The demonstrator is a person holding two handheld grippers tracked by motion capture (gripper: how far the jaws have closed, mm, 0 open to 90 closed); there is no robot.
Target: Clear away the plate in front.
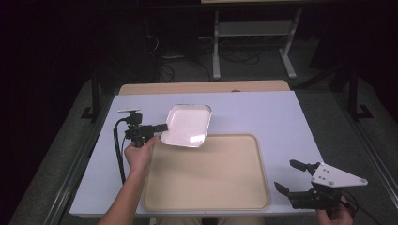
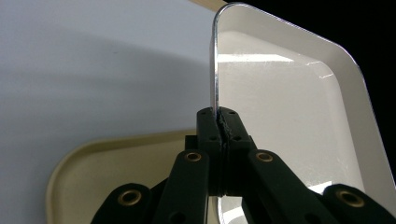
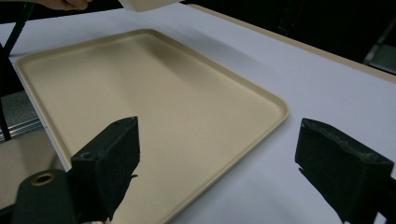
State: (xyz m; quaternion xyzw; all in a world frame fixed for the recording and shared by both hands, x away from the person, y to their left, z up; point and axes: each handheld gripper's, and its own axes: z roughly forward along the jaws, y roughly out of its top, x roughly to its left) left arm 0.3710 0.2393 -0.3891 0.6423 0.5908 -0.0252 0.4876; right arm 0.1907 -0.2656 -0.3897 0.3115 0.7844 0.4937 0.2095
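Left gripper: its fingers are clamped on the rim of the white dish, pinching the thin edge between them; that grip on the rim alone is what lets it carry the dish clear of the surface.
White dish: a shallow, rounded-square dish, tilted and held off the bench toward its far left part, its near corner over the far left corner of the tray; from the left gripper view its hollow faces the camera and looks bare.
Tray: a broad beige tray lying flat along the near edge of the bench, nothing in it; my guess is it waits to receive the dish.
Bench: covered in pale sheet, a wooden strip showing at the far edge.
Right gripper: at the near right corner of the bench, just beside the tray's right edge; its fingers stand wide apart, holding nothing, seemingly parked out of the way.
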